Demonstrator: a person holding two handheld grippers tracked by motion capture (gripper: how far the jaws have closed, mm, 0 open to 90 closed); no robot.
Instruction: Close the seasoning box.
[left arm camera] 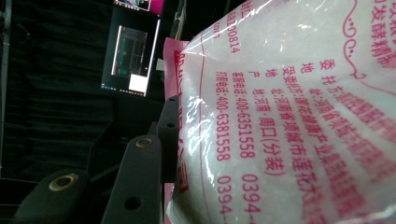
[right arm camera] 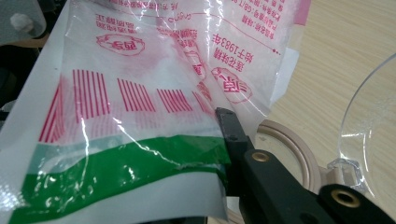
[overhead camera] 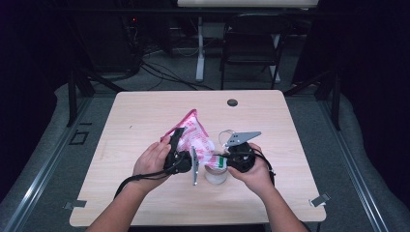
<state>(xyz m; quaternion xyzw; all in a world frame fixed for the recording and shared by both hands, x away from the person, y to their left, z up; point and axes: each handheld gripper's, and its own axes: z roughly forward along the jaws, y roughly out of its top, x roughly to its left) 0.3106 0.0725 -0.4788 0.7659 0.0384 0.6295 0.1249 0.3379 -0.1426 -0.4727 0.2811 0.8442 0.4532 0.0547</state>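
Note:
A plastic bag of white powder point(overhead camera: 194, 136) with pink print and a green band is held tilted above the table point(overhead camera: 140, 121). My left gripper point(overhead camera: 177, 143) is shut on the bag's pink-edged side point(left arm camera: 289, 93), which presses against its fingers point(left arm camera: 135, 186). My right gripper point(overhead camera: 231, 158) is shut on the green-banded lower corner point(right arm camera: 130, 154); one finger point(right arm camera: 232, 129) shows and the other is hidden behind the bag. Under that corner stands a clear jar point(overhead camera: 215, 174) with a beige rim point(right arm camera: 292, 151) and a clear flip lid point(right arm camera: 369, 126) swung open.
A black grommet point(overhead camera: 232, 102) sits in the tabletop near the far edge. Beyond the table stand a dark folding chair point(overhead camera: 251, 43) and a white desk leg point(overhead camera: 199, 48). A lit monitor point(left arm camera: 130, 60) shows in the left gripper view.

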